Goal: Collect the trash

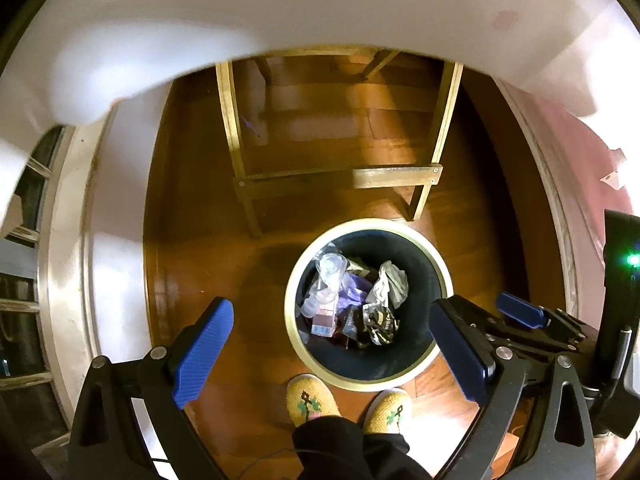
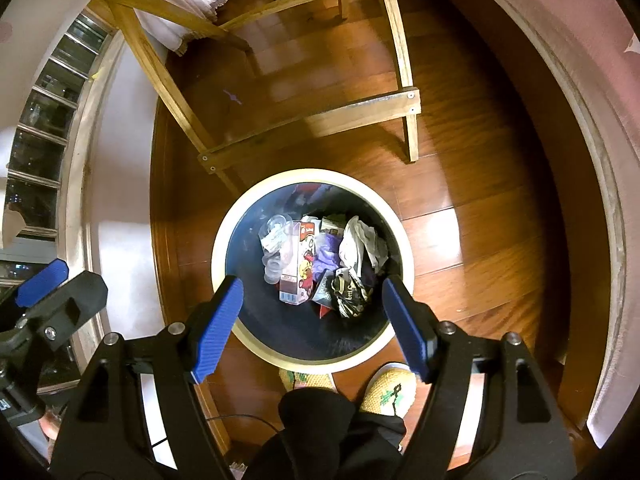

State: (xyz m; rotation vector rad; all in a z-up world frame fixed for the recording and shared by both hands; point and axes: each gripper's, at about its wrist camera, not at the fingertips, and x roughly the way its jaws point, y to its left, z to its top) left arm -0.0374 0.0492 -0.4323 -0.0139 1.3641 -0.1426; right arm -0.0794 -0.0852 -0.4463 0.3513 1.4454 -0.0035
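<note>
One round trash bin (image 2: 240, 322) stands upright on the wooden floor (image 2: 460, 184), its mouth facing straight up at both cameras, so its long axis runs along the line of sight. In the right wrist view it fills the lower centre of the frame; in the left wrist view the bin (image 1: 424, 240) sits lower right of centre. Inside, the trash lies heaped on the far side of the dark bottom: one printed carton (image 2: 299, 268) with its long axis running top to bottom of the frame, crumpled clear plastic cups (image 2: 276, 246) to its left, one grey-white crumpled wad (image 2: 360, 244) at the right, one purple scrap (image 2: 326, 260) between them, and one black-and-gold wrapper (image 2: 350, 292) lowest.

The right gripper (image 2: 310, 326) hangs over the near rim, its two blue pads spread wide and holding nothing. The left gripper (image 1: 334, 354) is likewise spread and empty, its pads flanking the bin's lower half; in the right wrist view it shows at the left edge (image 2: 52, 300).

Bare floor surrounds the bin left and right. Just above it stands one wooden frame (image 2: 316, 120), its crossbar nearly touching the far rim. Two yellow knitted slippers (image 1: 308, 398) sit just below the near rim. A white wall (image 2: 120, 184) bounds the left, pink fabric (image 2: 600, 128) the right.
</note>
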